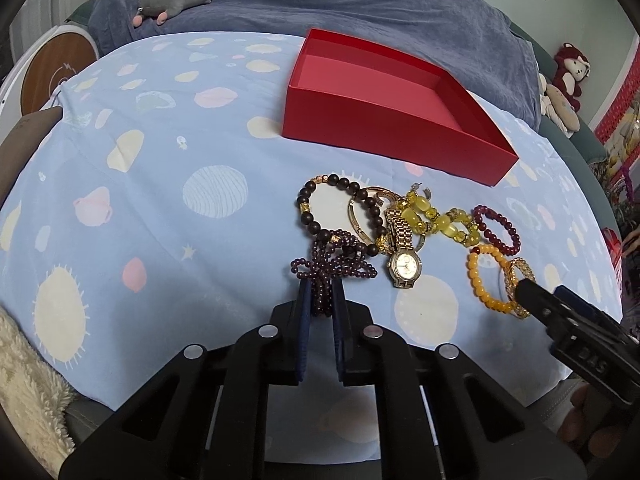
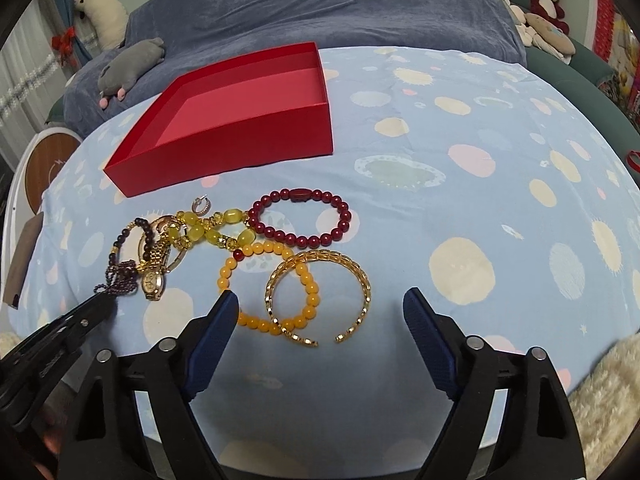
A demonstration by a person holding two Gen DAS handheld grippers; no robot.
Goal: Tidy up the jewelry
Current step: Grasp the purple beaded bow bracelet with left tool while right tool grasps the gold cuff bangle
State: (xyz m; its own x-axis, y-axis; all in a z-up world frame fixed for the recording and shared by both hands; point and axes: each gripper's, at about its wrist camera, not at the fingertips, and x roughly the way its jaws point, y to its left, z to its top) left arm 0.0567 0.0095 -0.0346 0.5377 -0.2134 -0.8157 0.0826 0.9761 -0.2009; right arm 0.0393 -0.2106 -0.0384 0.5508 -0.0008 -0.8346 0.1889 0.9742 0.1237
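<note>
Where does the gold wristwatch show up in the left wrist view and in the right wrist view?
Left wrist: gold wristwatch lies right of centre, just right of the purple beads.
Right wrist: gold wristwatch lies at left, left of the orange bead bracelet.
Shared landmark: red box, beyond the jewelry in both.

Red box (image 1: 384,136); pale-blue planet-patterned cloth (image 1: 160,184); purple bead strand (image 1: 332,264); orange bracelet (image 2: 280,284); gold cuff (image 2: 320,292)

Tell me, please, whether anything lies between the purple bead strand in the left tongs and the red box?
Yes. The left tongs grip the purple bead strand; the dark bead bracelet lies on the cloth between it and the red box, whose near wall must be cleared.
</note>
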